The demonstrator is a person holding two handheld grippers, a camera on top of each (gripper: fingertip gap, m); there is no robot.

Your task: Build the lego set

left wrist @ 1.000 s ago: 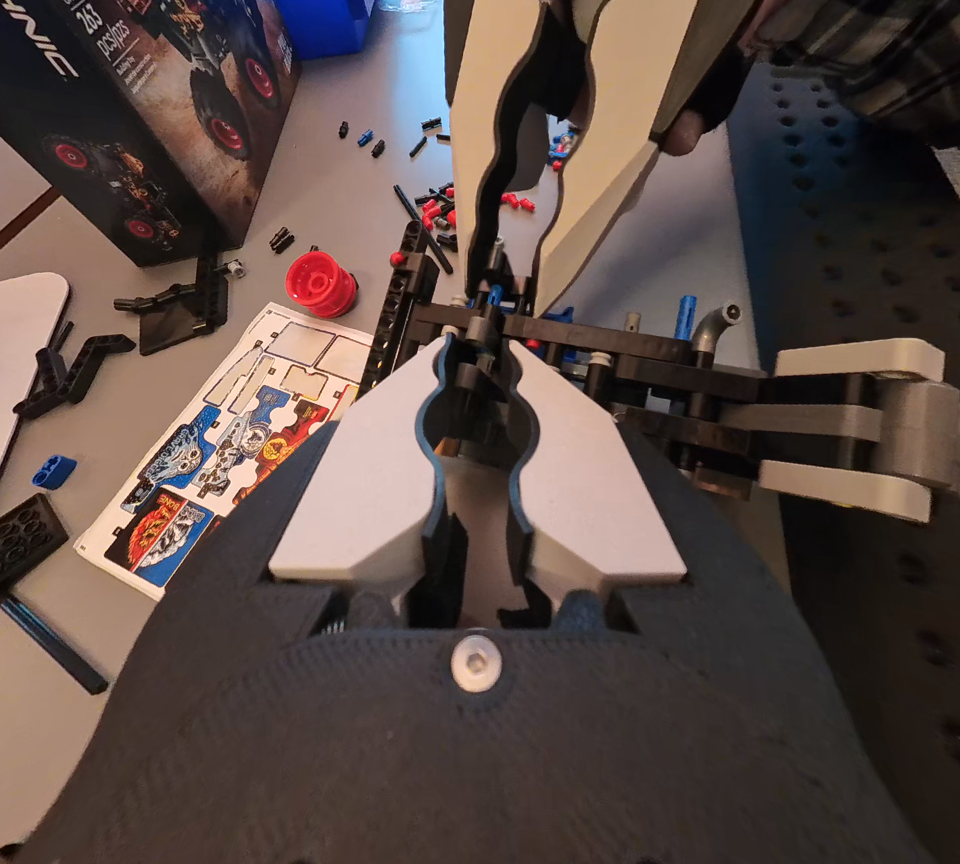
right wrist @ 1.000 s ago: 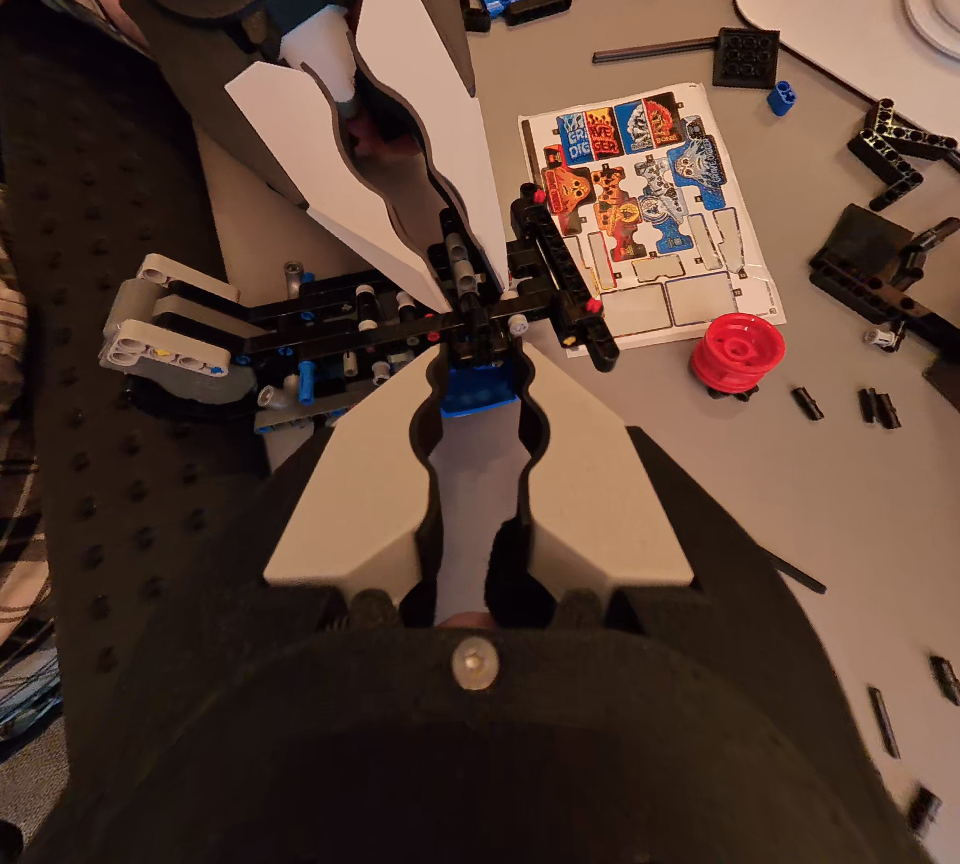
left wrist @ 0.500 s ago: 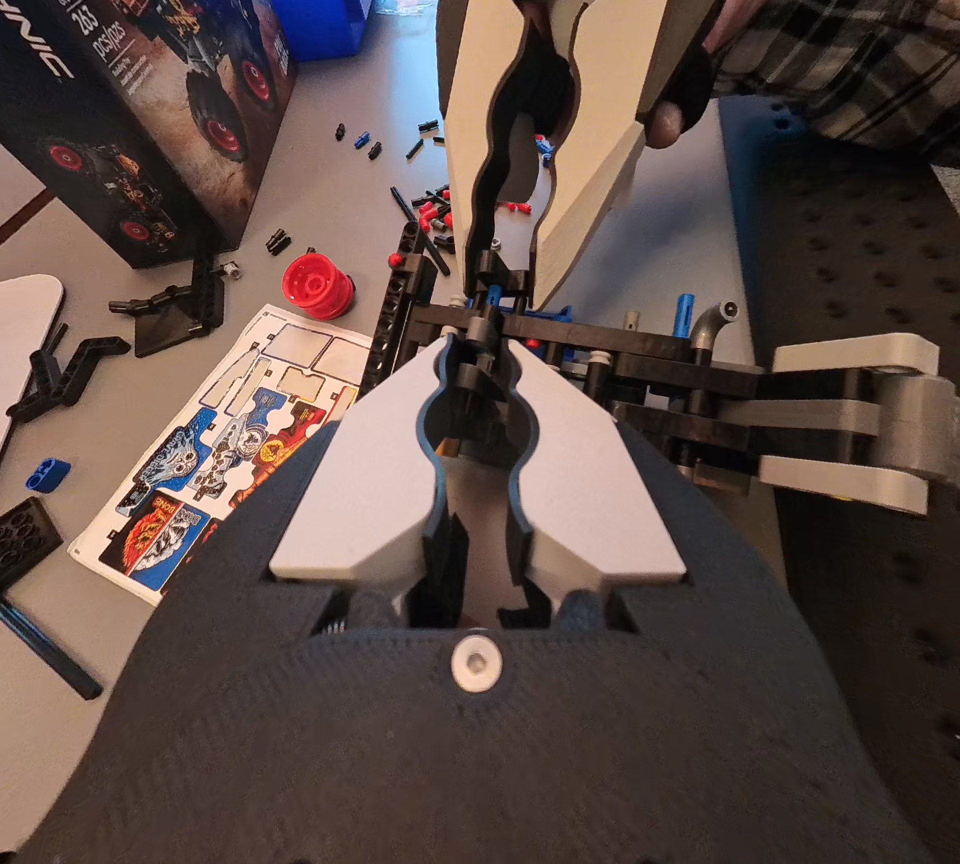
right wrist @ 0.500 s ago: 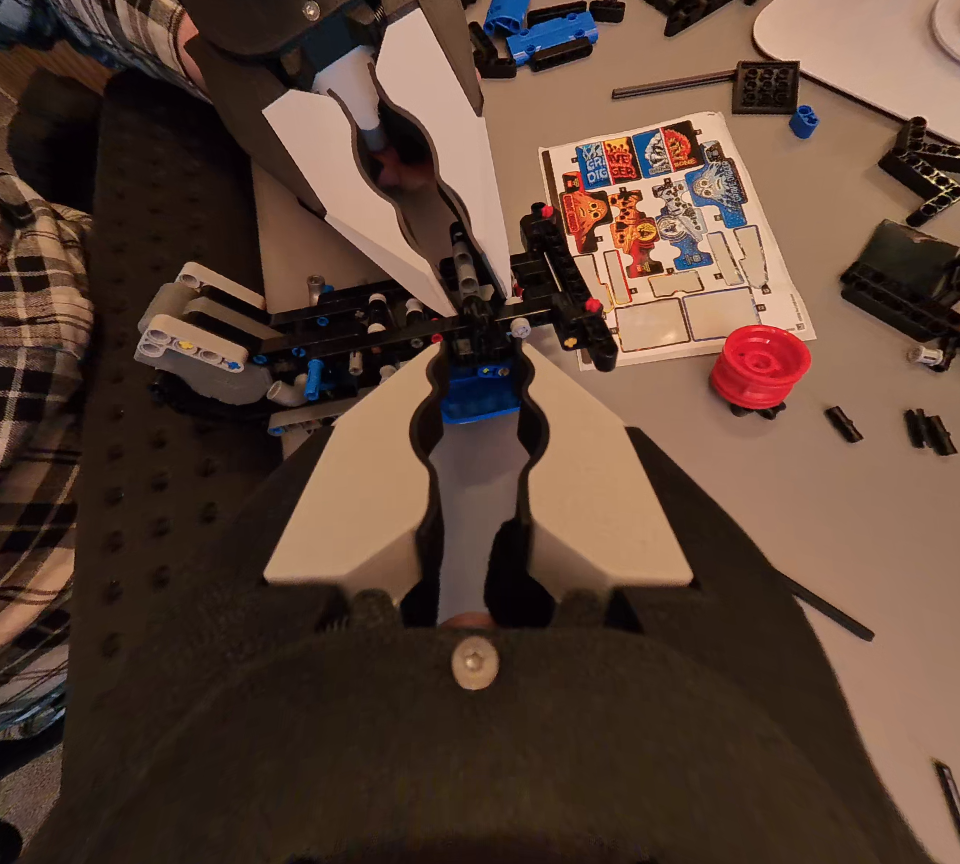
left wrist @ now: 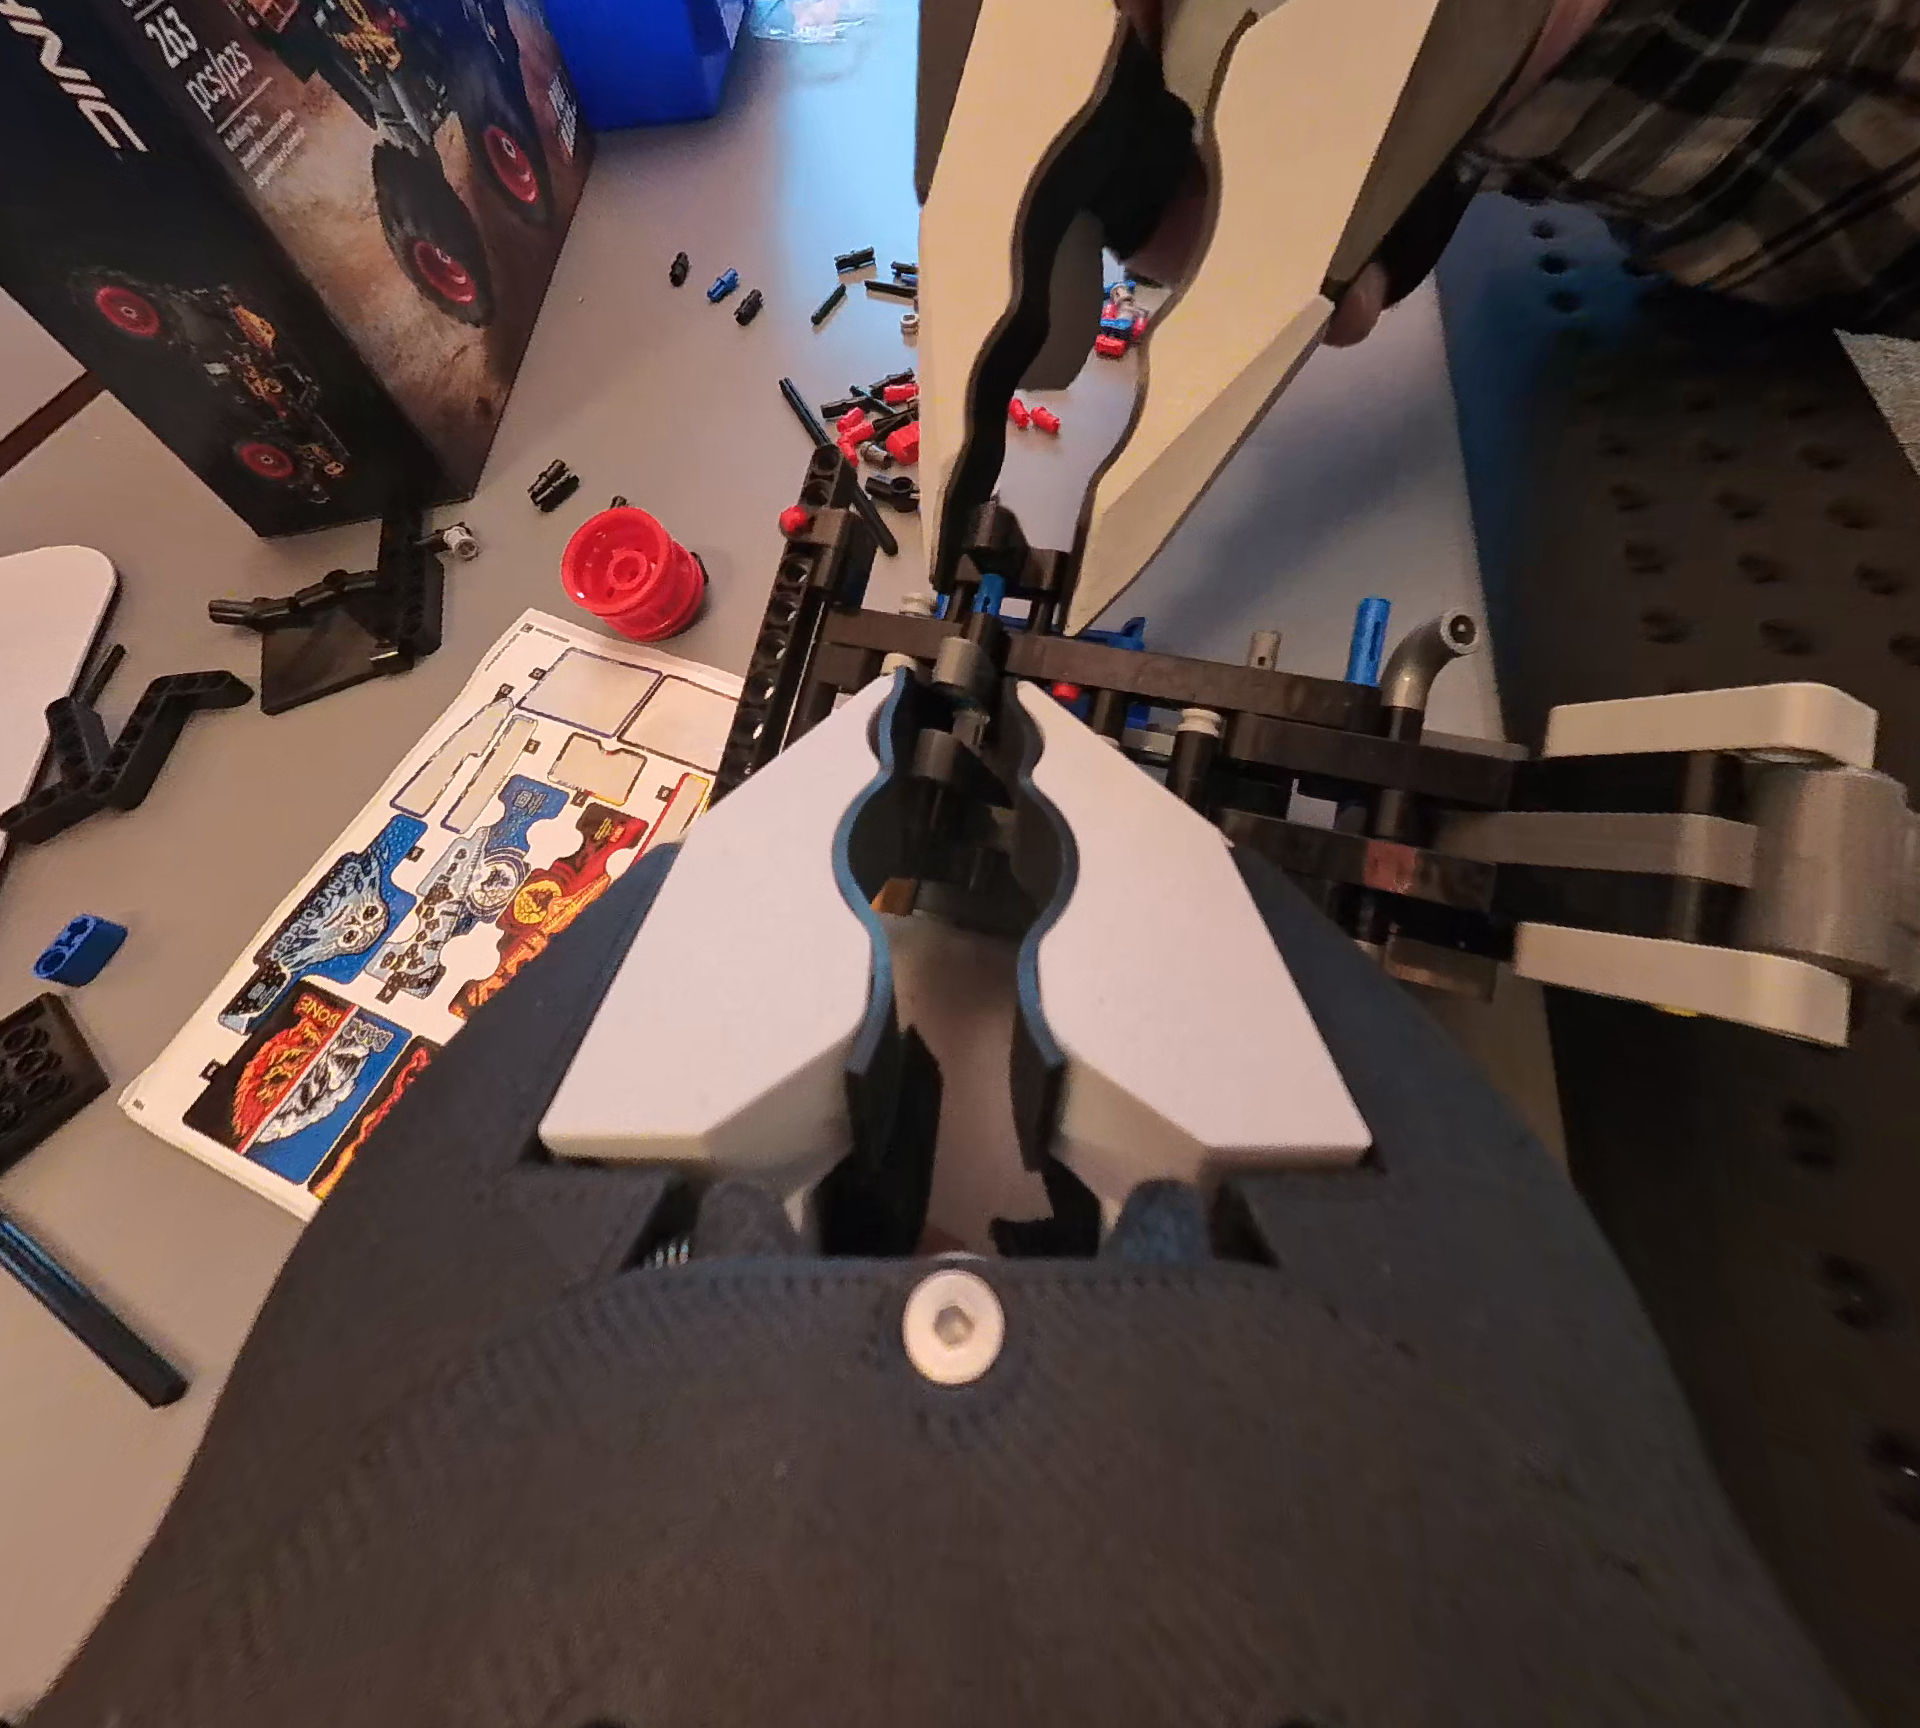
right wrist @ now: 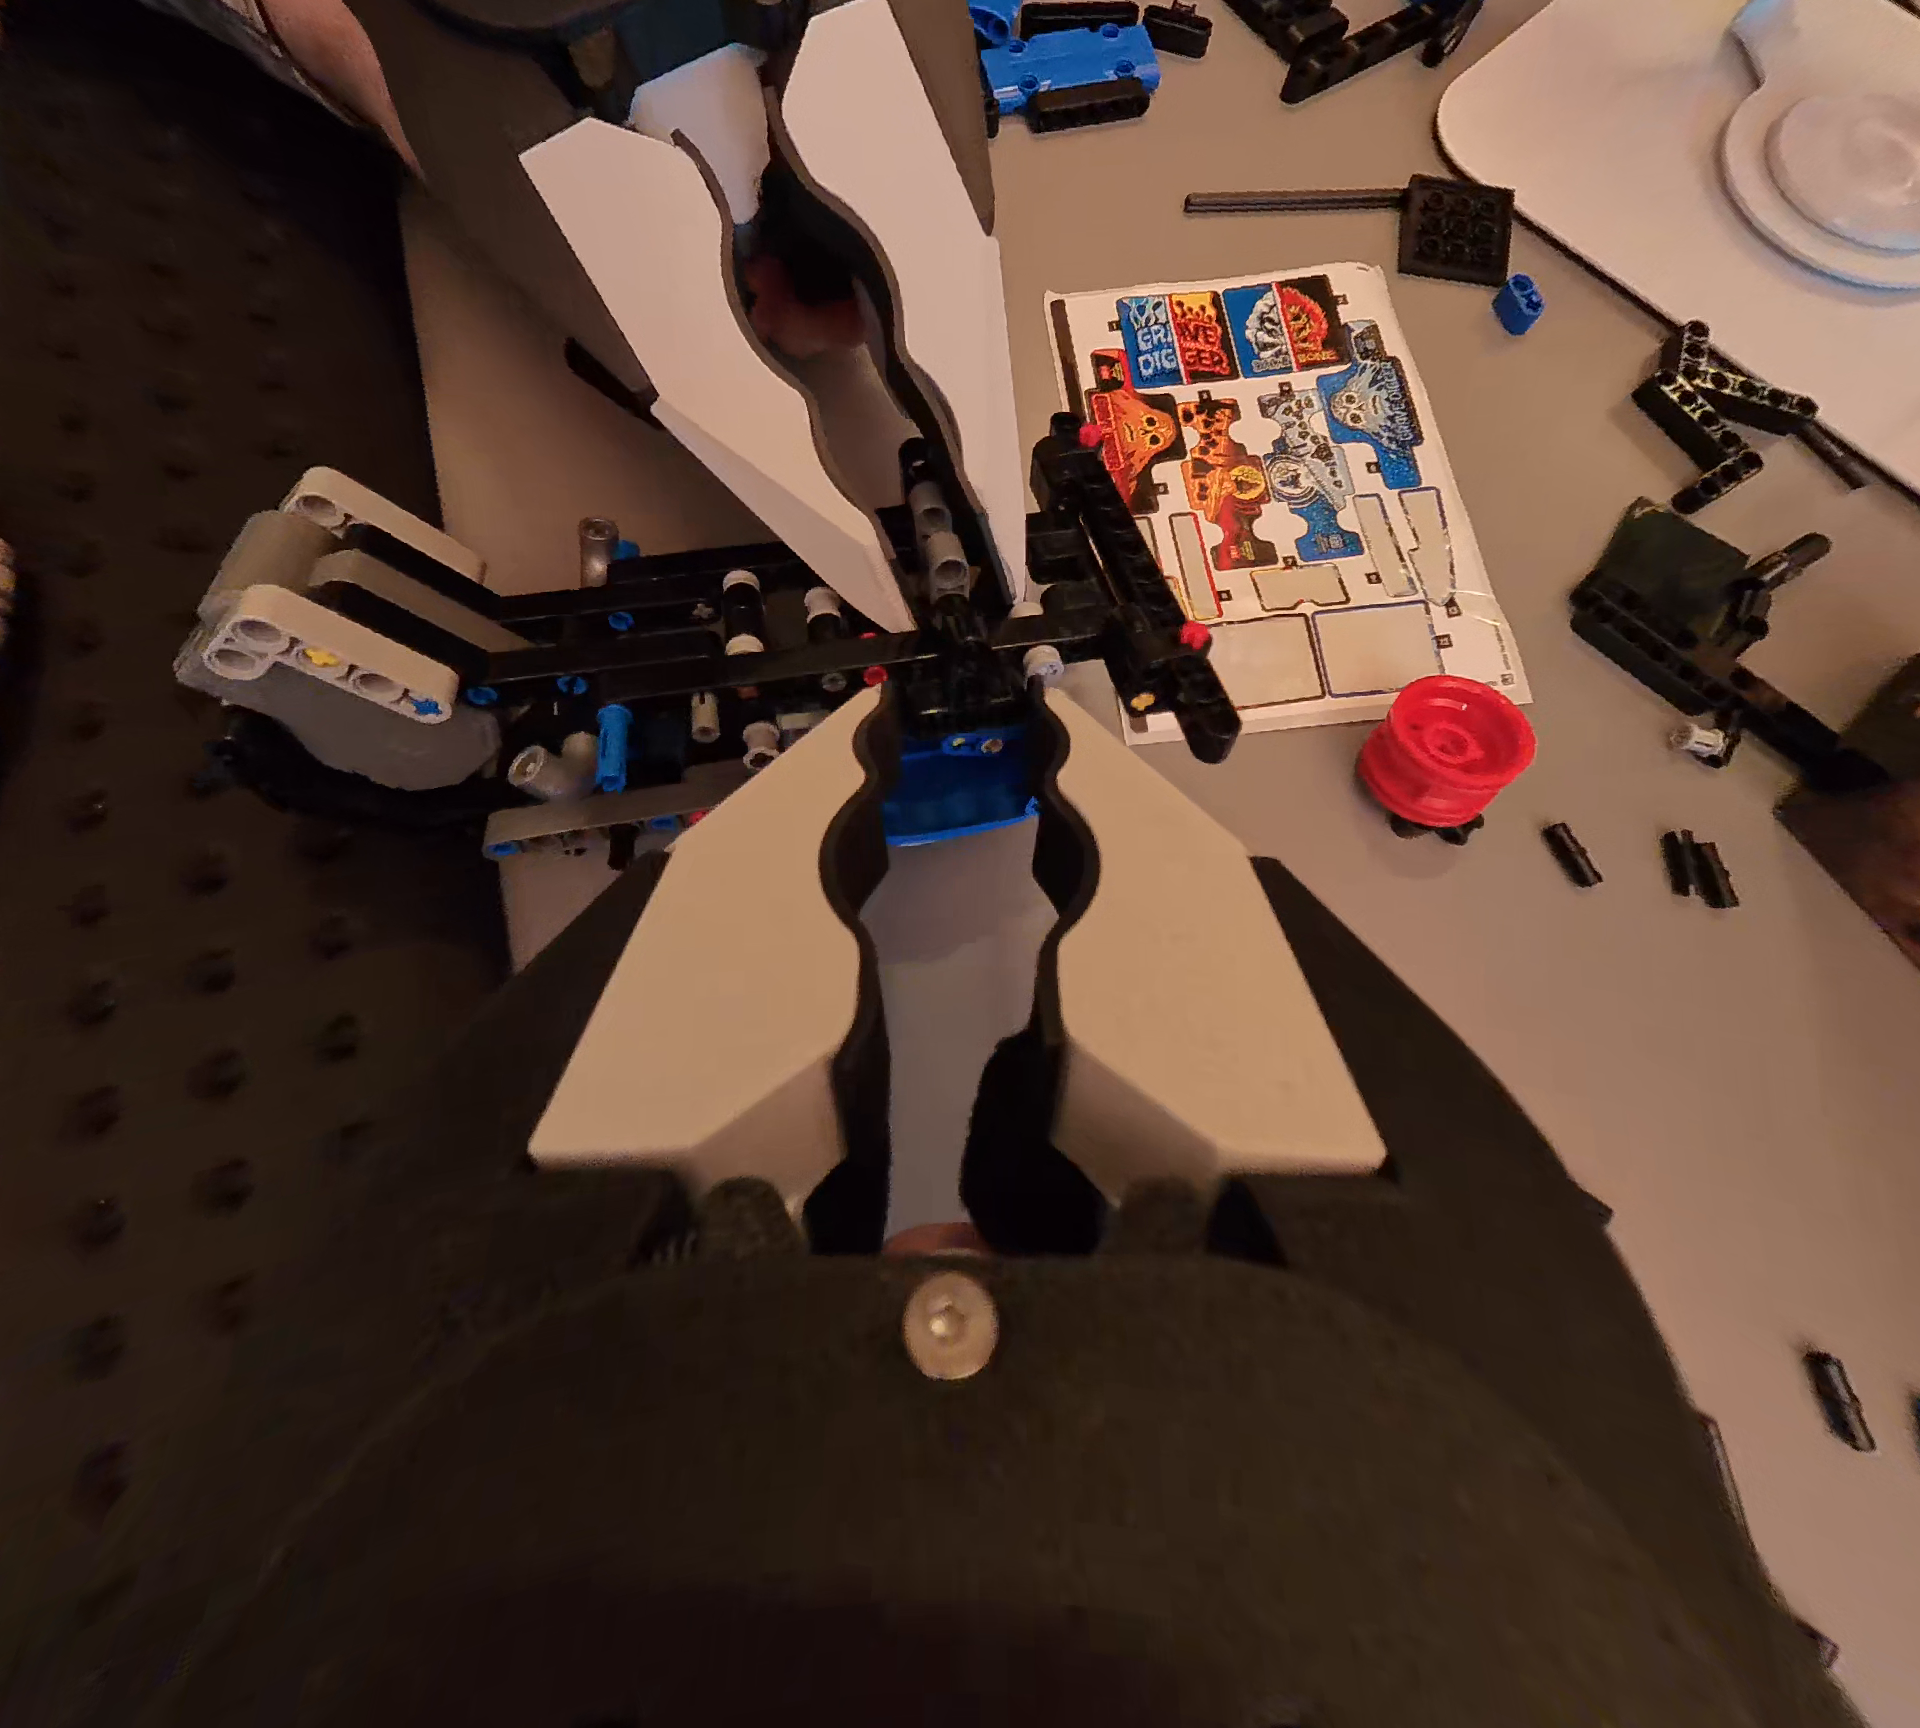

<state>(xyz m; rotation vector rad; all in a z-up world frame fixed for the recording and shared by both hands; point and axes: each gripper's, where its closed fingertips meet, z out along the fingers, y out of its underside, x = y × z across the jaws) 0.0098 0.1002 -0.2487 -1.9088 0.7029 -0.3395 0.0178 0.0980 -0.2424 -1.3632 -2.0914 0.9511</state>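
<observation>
Running crosswise to both grippers, the black lego frame (left wrist: 1299,712) has its long axis left-right in both wrist views; its grey-and-white end block (left wrist: 1766,847) points right in the left wrist view, left in the right wrist view (right wrist: 332,639), out over the dark perforated mat (left wrist: 1714,483). The opposite end carries a black crossbeam (right wrist: 1132,577) with red pins, over the edge of the sticker sheet (right wrist: 1299,473) on the grey table (right wrist: 1351,1055).

Frame underside is hidden, and it's unclear whether it rests on the table or is held just above it. Middle of the frame is covered by the fingers; small pins there are hard to make out.

Left gripper (left wrist: 956,702) is clamped on a black upright part at the frame's centre, from one side. Right gripper (right wrist: 951,722) comes from the opposite side, tips meeting the same centre section, jaws closed on a blue piece (right wrist: 951,779) and the black part above it. In each view the other gripper's tips come down from the top onto the frame (left wrist: 1013,556) (right wrist: 945,577).

Red wheel hub (right wrist: 1444,748) sits near the sheet, apart from the frame. Set box (left wrist: 260,120) cut off at left edge.
</observation>
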